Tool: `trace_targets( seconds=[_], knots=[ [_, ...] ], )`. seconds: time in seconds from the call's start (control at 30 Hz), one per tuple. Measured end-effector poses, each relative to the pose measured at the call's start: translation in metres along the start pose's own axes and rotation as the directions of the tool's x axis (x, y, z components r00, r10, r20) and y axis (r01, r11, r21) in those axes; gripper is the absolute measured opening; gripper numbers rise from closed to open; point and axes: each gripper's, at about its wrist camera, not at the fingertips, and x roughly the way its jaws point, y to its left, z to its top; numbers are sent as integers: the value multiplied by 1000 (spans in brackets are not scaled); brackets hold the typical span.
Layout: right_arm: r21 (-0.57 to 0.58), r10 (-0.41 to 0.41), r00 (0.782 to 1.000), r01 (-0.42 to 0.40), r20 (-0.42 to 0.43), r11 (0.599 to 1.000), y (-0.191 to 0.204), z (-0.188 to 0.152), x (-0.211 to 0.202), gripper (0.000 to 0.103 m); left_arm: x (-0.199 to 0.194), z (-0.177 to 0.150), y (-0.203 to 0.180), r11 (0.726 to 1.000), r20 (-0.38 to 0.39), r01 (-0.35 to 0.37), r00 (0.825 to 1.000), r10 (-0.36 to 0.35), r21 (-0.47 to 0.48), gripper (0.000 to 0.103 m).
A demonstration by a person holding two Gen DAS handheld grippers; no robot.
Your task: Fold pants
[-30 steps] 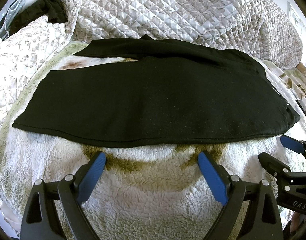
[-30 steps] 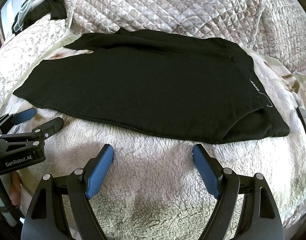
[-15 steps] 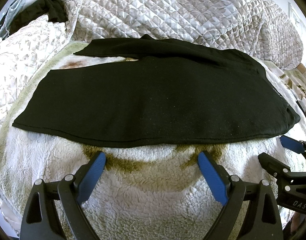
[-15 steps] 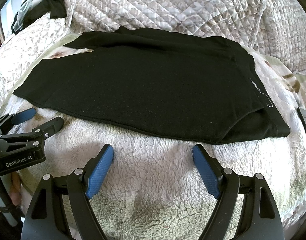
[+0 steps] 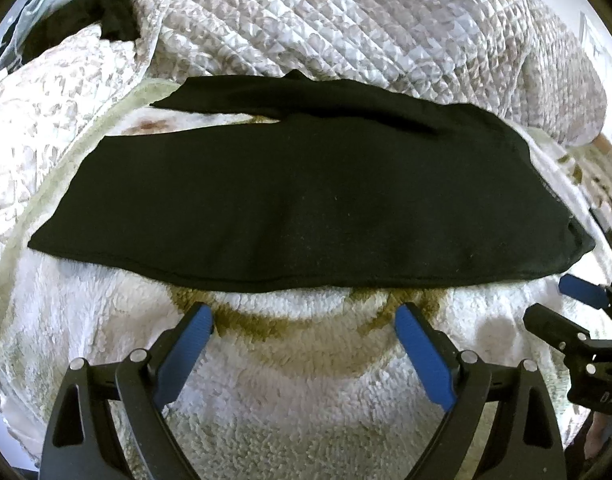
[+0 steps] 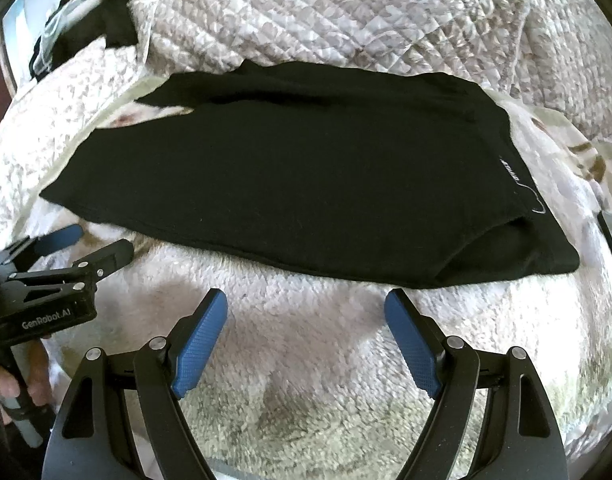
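Note:
Black pants (image 5: pixel 306 200) (image 6: pixel 297 184) lie flat on a fluffy white blanket (image 5: pixel 306 392) (image 6: pixel 306 360), legs stretched to the left and the waistband with small white lettering at the right. The far leg sticks out a little behind the near one. My left gripper (image 5: pixel 303 316) hovers open just short of the pants' near edge, nothing between its blue pads. My right gripper (image 6: pixel 306 300) is open too, near the same edge toward the waist end. Each gripper shows at the side of the other's view: right gripper (image 5: pixel 562 308), left gripper (image 6: pixel 97 240).
A quilted grey-beige bedspread (image 5: pixel 346 28) (image 6: pixel 346 20) is bunched up behind the pants. Dark clothing (image 5: pixel 85 20) lies at the far left corner. A person's hand (image 6: pixel 9 384) holds the left gripper's handle.

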Motion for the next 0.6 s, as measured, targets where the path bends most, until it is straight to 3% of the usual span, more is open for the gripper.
trace_targets(
  seconds=[0.27, 0.47, 0.6],
  knots=[
    [93, 6, 1000, -7, 12, 996, -29, 0, -10, 81, -15, 5, 11, 999, 66, 19, 998, -18, -28, 94],
    [201, 5, 999, -13, 41, 979, -59, 2, -17, 81, -33, 10, 51, 987, 164, -45, 984, 70, -153, 94],
    [303, 3, 998, -21, 62, 953, -84, 1, -20, 81, -33, 10, 84, 960, 156, -61, 982, 107, -272, 92]
  ],
)
